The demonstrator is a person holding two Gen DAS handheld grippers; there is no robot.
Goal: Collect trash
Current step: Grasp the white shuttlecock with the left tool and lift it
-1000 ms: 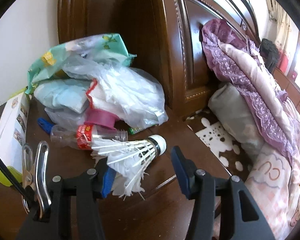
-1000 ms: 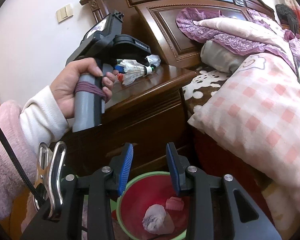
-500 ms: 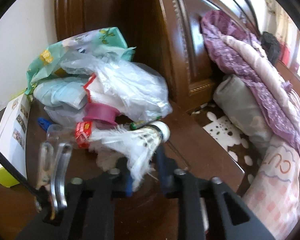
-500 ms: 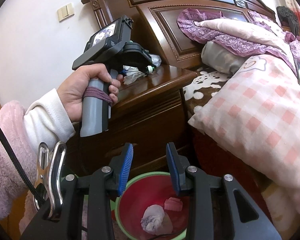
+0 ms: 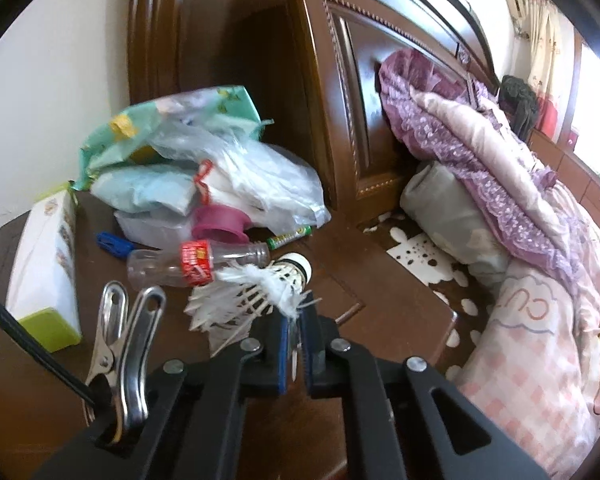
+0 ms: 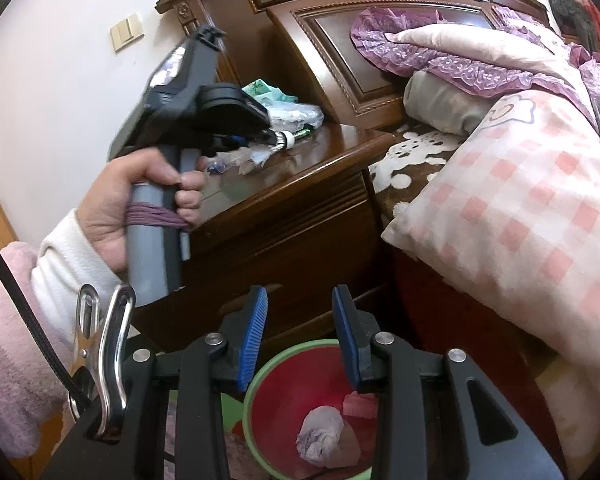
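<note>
Left gripper pinches shuttlecock feathers, jaws just closed; bin holds two scraps; nightstand clutter remains.

Left wrist view: close, angled down over the nightstand, headboard at 12 o'clock, bed at 3 o'clock. Right wrist view: lower and further back, above a bin at 6 o'clock, facing the nightstand front. Shared: nightstand top, shuttlecock, headboard, bedding.
</note>
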